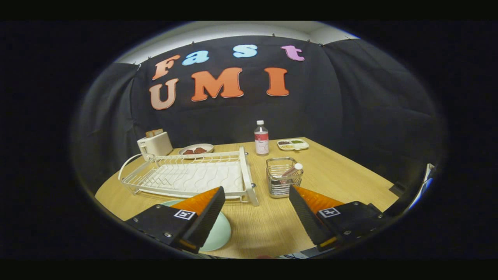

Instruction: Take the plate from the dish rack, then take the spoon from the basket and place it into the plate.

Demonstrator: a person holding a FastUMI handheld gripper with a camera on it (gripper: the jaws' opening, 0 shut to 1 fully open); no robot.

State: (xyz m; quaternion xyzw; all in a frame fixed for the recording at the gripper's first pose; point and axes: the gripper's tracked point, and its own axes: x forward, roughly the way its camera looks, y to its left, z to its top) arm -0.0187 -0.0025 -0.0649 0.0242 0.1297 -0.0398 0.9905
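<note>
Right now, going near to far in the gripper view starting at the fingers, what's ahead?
Open fingers holding nothing → wire basket holding the spoon → bottle → booth wall.

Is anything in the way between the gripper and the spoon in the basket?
Nothing visible blocks it. The gripper is open over bare table, and the wire basket stands just ahead of the fingers with the spoon sticking out of its open top. The dish rack sits off to one side.
</note>
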